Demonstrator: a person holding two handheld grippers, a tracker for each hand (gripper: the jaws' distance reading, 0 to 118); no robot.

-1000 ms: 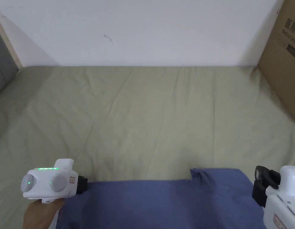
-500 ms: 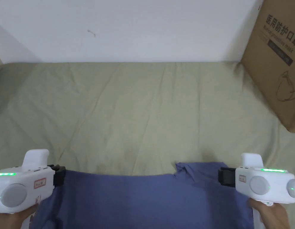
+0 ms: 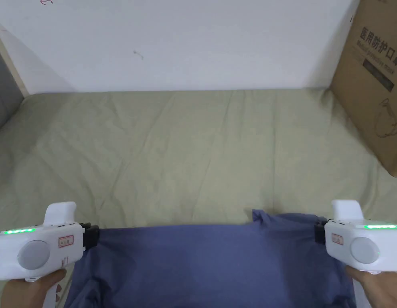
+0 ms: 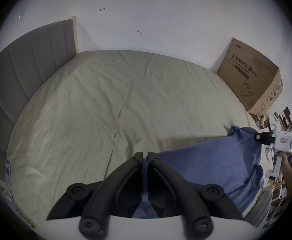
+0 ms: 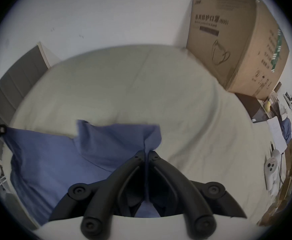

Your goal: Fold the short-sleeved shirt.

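Two grippers, left gripper point(image 4: 145, 154) and right gripper point(image 5: 146, 152), each clamp your soft blue cotton shirt point(image 3: 209, 264); gripper views reveal the jaws pinching cloth, before the brown cardboard box point(image 3: 374, 84).

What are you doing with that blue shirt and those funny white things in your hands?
A person is holding a blue shirt stretched out over a bed. The left gripper is pinched shut on one end of the shirt's top edge, and the right gripper is pinched shut on the other end. The shirt is not folded yet. A big cardboard box sits at the far right of the bed.
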